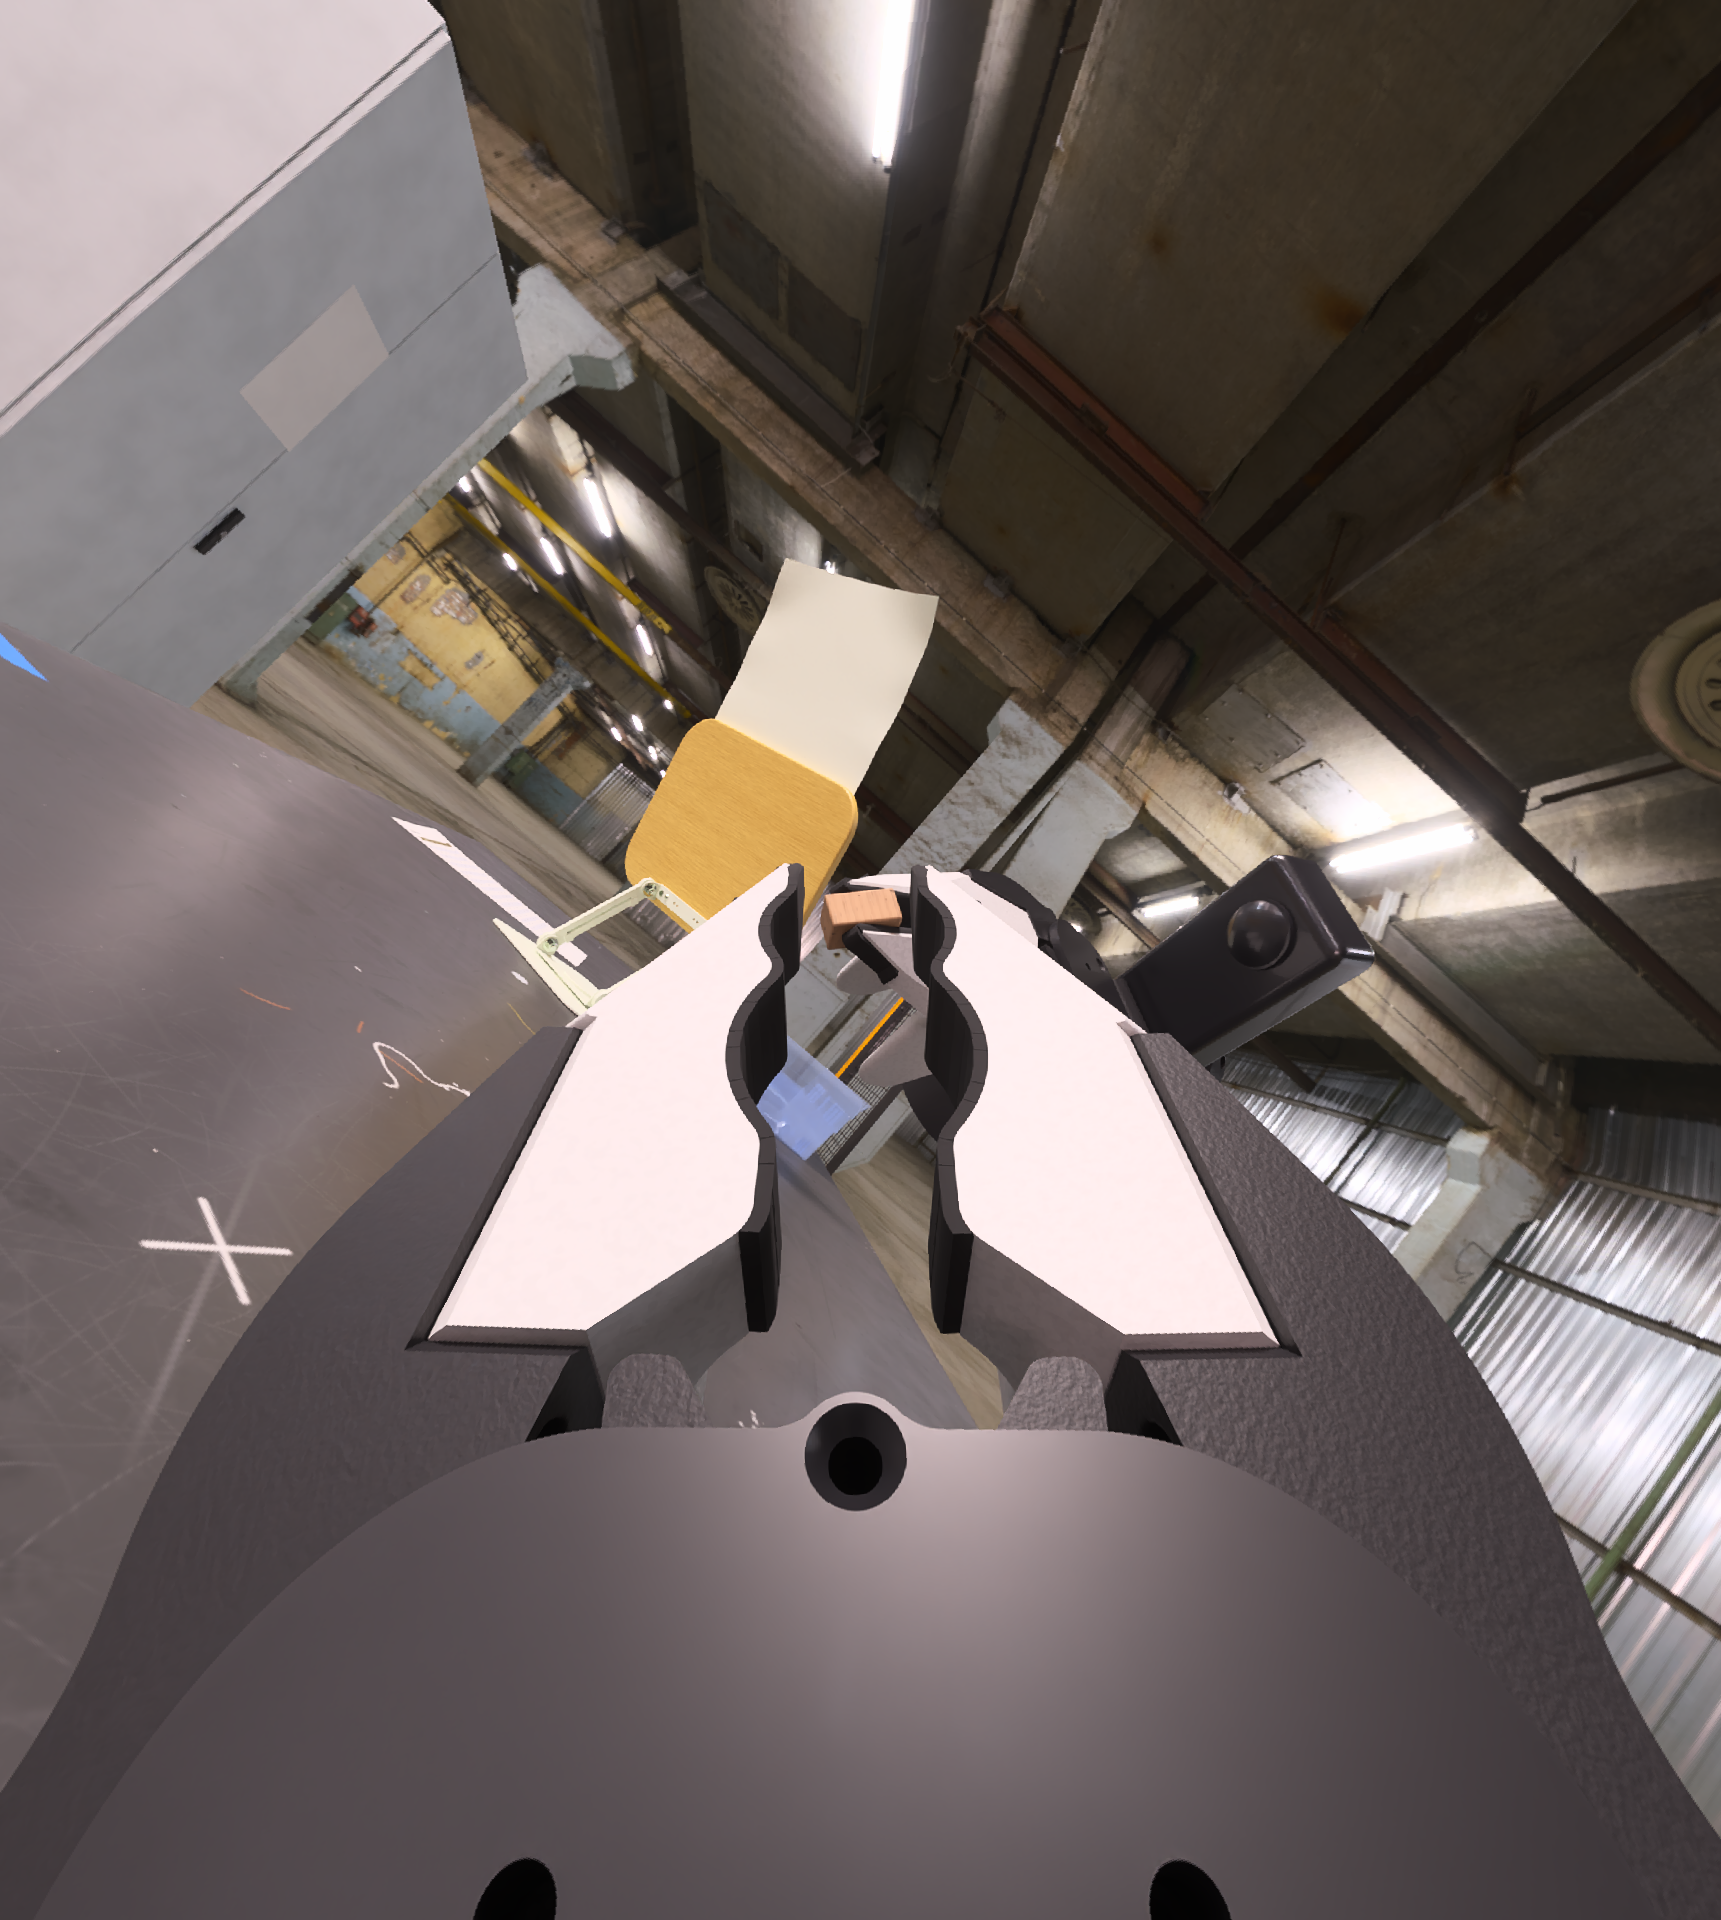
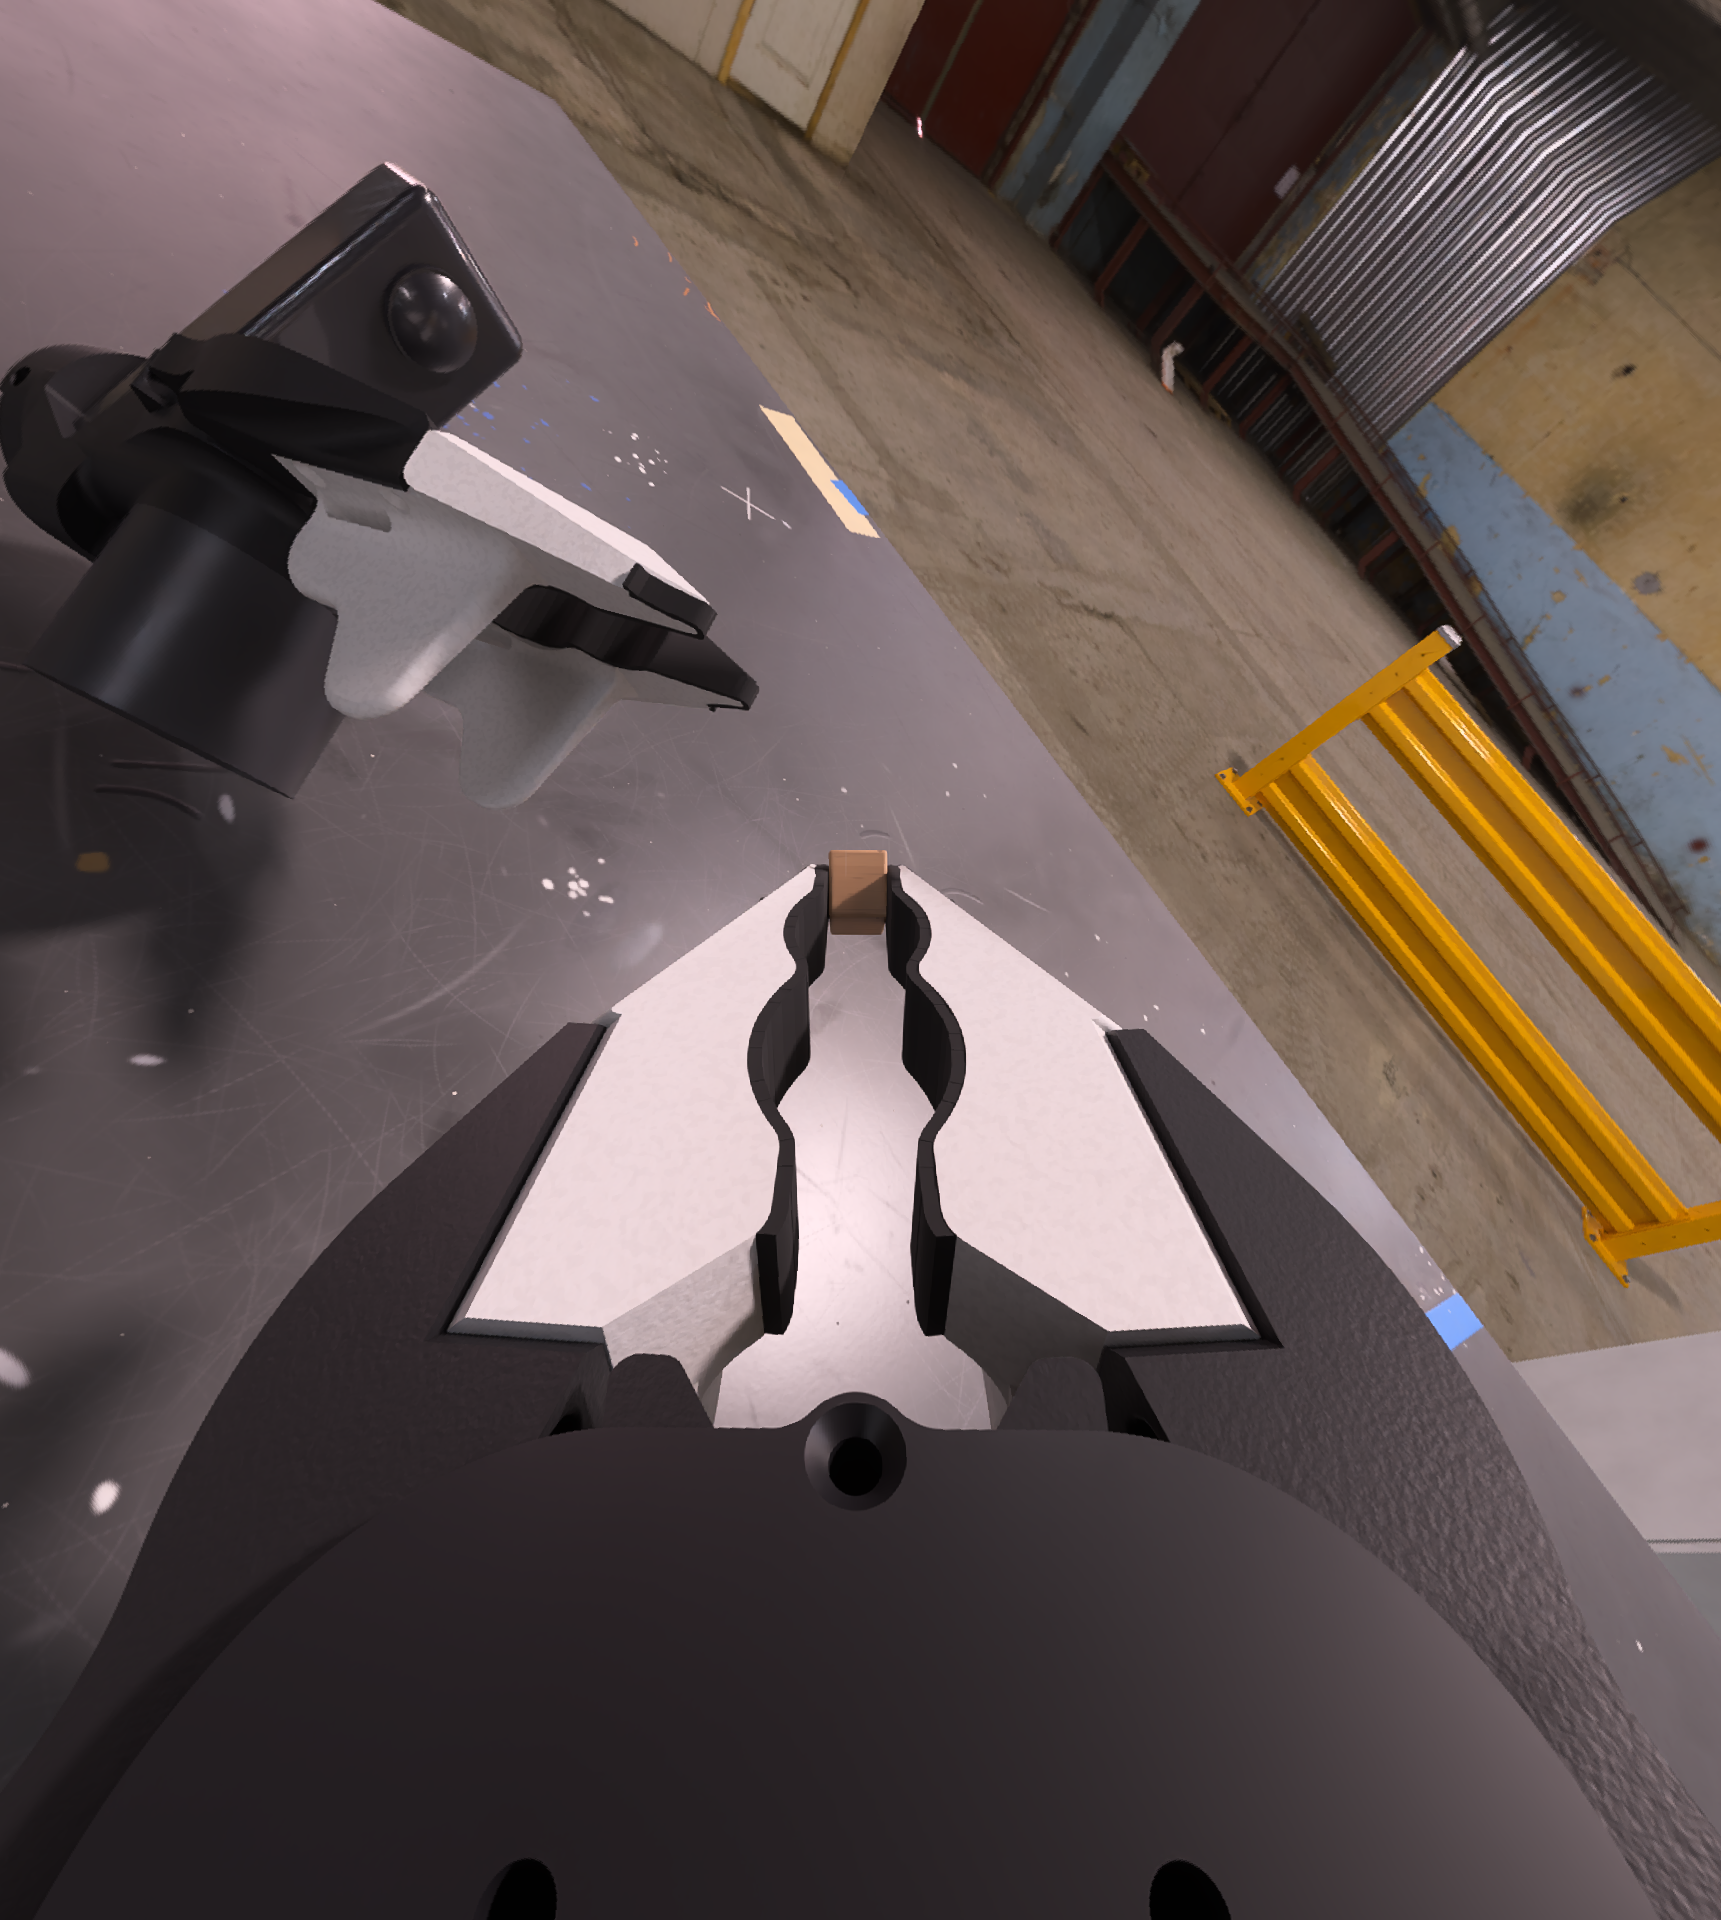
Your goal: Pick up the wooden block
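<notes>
Right gripper (image 2: 857,891): nearest us, its jaws are clamped on the wooden block (image 2: 857,889) at their tips, clear above the table (image 2: 212,1195).
Left gripper (image 1: 857,896): we see its jaws narrowly parted, holding nothing.
Beyond: a chair (image 1: 747,821).

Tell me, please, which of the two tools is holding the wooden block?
The right tool holds the wooden block, pinched between its fingertips. The left tool is empty, with a gap between its fingers.
</notes>
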### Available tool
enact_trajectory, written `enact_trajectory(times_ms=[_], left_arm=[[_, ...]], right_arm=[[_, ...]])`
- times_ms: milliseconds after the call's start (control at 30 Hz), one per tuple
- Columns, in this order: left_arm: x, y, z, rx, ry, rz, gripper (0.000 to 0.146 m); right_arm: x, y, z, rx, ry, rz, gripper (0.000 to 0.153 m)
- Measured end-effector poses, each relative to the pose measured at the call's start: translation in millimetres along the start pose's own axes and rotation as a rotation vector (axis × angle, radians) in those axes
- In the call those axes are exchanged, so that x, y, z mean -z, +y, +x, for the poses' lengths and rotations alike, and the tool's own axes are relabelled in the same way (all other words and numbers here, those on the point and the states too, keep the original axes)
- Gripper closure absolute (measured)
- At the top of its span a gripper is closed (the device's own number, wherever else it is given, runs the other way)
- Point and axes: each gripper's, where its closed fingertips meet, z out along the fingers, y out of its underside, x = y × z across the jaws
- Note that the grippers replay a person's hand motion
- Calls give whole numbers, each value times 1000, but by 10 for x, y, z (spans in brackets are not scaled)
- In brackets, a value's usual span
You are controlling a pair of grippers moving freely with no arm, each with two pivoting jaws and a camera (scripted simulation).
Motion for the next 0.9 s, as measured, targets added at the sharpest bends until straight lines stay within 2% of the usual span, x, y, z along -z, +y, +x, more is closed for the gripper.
enact_trajectory(times_ms=[900], left_arm=[[-69,132,-10,11,-2,-39,126]], right_arm=[[-68,-34,-1,17,42,9,143]])
